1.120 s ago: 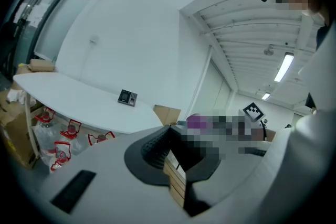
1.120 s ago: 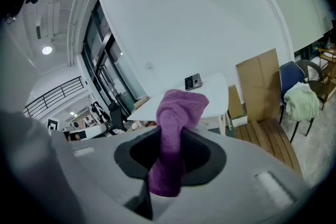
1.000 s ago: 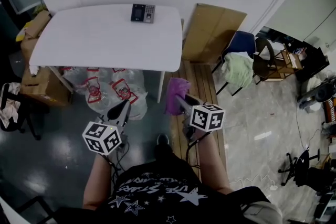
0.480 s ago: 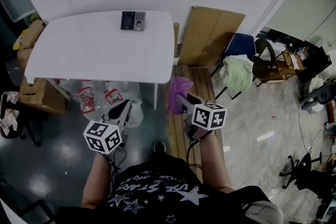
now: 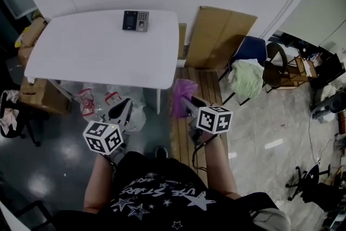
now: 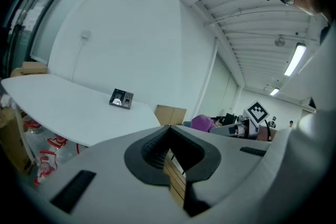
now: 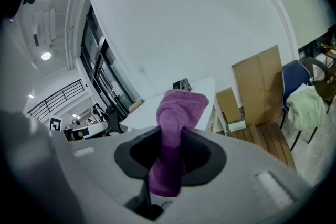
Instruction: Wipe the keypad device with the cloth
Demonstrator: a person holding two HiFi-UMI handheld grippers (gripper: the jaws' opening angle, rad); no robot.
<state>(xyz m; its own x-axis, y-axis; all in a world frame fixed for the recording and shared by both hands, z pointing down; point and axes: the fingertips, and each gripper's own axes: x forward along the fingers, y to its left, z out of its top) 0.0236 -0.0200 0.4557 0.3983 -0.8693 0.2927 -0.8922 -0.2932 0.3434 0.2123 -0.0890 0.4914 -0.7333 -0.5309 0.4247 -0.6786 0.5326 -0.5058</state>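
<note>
The dark keypad device lies near the far edge of the white table; it also shows small in the left gripper view as the keypad device and in the right gripper view as the keypad device. My right gripper is shut on a purple cloth, which stands up between the jaws as the cloth. My left gripper is shut with nothing in it, its jaws meeting at the tip. Both grippers hang in front of the table, well short of the device.
Bags of bottles sit under the table. A cardboard sheet leans on the wall at the right, beside a wooden pallet and a blue chair with a green cloth. Cardboard boxes stand left.
The view has shifted; the table and device now sit further left in it. The left gripper has drawn slightly left and nearer. The right gripper keeps hold of the cloth.
</note>
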